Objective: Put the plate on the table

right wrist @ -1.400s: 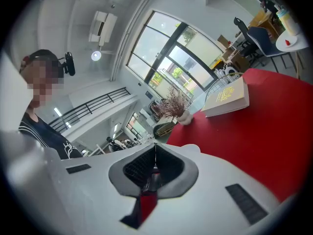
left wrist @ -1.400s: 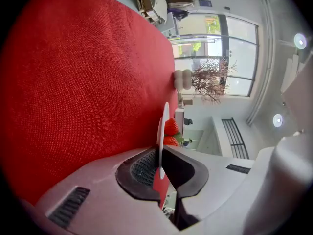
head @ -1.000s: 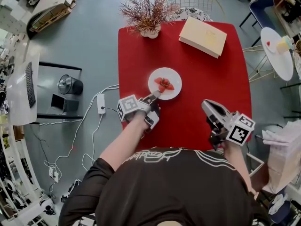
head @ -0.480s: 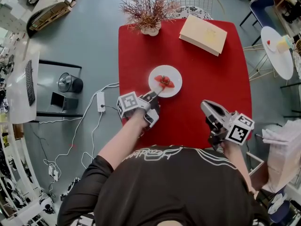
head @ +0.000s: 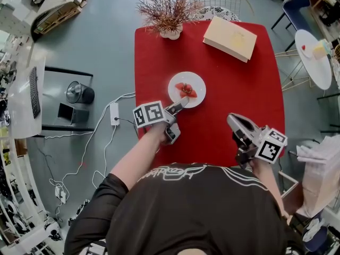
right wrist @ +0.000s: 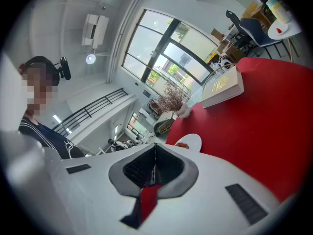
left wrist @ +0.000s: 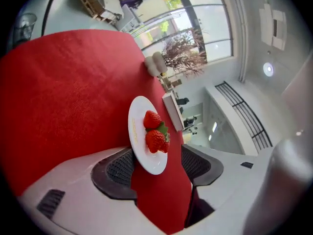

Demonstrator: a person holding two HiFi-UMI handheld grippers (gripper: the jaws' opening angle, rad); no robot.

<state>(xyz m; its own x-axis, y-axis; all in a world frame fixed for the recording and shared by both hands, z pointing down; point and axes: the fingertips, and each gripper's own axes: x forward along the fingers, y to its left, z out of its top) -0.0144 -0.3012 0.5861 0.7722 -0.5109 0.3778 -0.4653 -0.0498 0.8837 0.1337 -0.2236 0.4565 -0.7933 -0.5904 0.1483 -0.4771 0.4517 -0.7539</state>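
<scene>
Reading small round white plate (head: 195, 84) with red strawberries (head: 185, 92) as lying flat, face up, on red-covered rectangular table (head: 234, 84). Sitting about mid-table, slightly toward the 9 o'clock side. Being round, showing no long axis and pointing no particular way; berries piled near centre.

Checking room:
- Leaving bare red cloth all round the plate, with no table edge close.
- Spotting cream flat book-like box (head: 229, 40) well apart at plate's 1 o'clock, near the far edge.
- Spotting dried reddish plant in white pot (head: 170, 34) well apart at plate's 11 o'clock, on the far corner.

Checking left gripper (head: 178, 106):
- Reaching in from plate's 7 o'clock, tipped slightly down, marker cube facing up, forearm (head: 141, 161) stretching out from the body.
- Jaws having just been opening, now standing spread wide.
- In left gripper view, seeing plate's (left wrist: 136, 131) near rim sitting between the pads (left wrist: 117, 168) of left gripper (left wrist: 157, 166); one pad just beside the rim, the other clear, neither pinching.

Checking right gripper (head: 234, 120):
- Hovering at plate's 5 o'clock, near the table's near edge, well apart from the plate, roughly level.
- In right gripper view (right wrist: 154, 168), jaws pressed together, holding nothing.
- Seeing plate (right wrist: 193, 141) just beyond them at 1 o'clock.
</scene>
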